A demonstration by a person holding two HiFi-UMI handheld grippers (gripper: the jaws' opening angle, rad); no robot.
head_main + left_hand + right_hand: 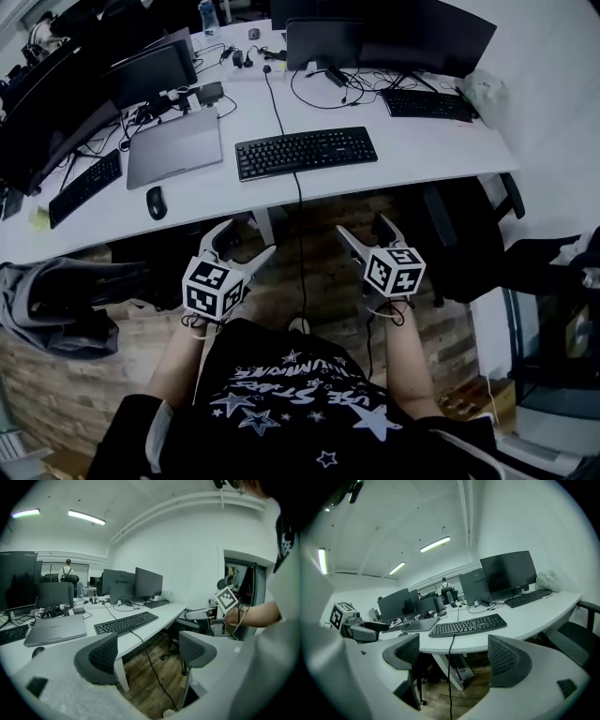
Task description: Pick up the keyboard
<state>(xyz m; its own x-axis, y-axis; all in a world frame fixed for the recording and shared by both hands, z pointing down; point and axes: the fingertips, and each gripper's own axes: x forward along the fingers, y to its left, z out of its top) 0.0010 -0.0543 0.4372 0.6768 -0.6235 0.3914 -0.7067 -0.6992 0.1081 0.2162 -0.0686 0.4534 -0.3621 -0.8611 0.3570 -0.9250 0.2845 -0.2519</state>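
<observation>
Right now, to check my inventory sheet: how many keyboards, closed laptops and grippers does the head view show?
Keyboards: 3
Closed laptops: 1
Grippers, left and right: 2
Total: 6

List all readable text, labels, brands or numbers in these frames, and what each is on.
No text here can be quoted with confidence.
Shirt: white lettering among stars, upside down and blurred, unreadable.
Keyboard: key legends too small.
Laptop: faint lid mark, too small.
Left gripper and right gripper: cubes carry square marker patterns only, no words.
</observation>
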